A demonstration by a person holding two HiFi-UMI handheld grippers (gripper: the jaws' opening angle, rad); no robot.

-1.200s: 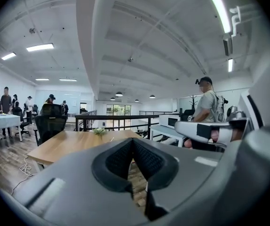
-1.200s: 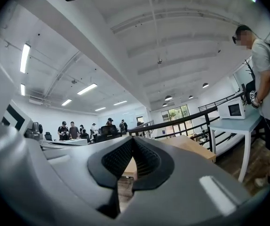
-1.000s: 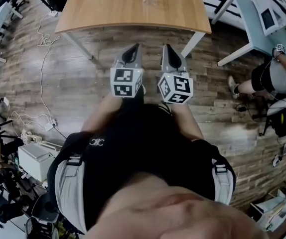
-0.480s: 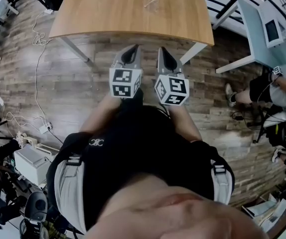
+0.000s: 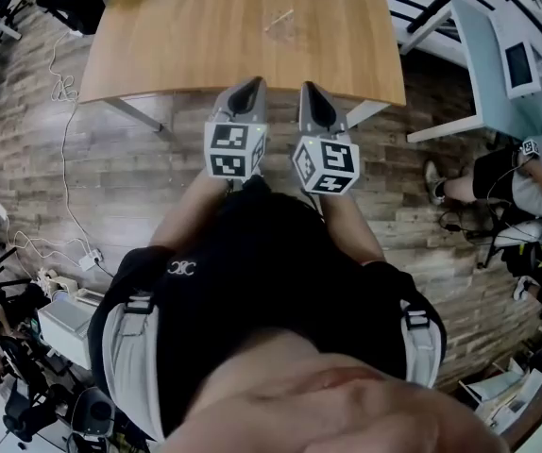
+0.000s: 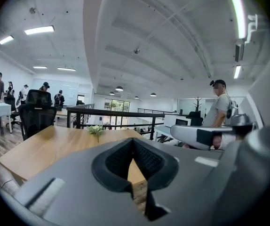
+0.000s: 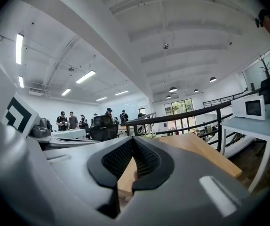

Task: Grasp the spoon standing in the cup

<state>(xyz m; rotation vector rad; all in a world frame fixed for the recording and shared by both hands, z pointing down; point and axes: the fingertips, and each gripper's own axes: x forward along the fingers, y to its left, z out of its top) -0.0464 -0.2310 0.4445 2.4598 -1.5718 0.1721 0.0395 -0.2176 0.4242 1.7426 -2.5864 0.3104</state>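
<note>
A wooden table [image 5: 205, 36] stands ahead of me. One small pale object [image 5: 280, 19] sits on it, with a thin stick slanting up from it. It is too small to tell whether this is the cup and spoon. In the left gripper view it looks like a little sprig of greenery [image 6: 96, 130]. My left gripper [image 5: 249, 88] and right gripper [image 5: 309, 91] are held side by side close to my body, pointing at the table's near edge. Both are shut with nothing between the jaws [image 6: 133, 142] [image 7: 134, 142].
The floor is wood plank [image 5: 110, 177]. A white desk [image 5: 498, 55] holding a microwave [image 7: 248, 106] stands on the right, with a seated person [image 5: 526, 159] beside it. Cables [image 5: 59, 92] and equipment lie on the left. A black railing [image 6: 111, 114] and several people stand beyond the table.
I have stepped toward the table, so its near edge now lies just past the gripper tips. Both grippers stay shut and side by side.
</note>
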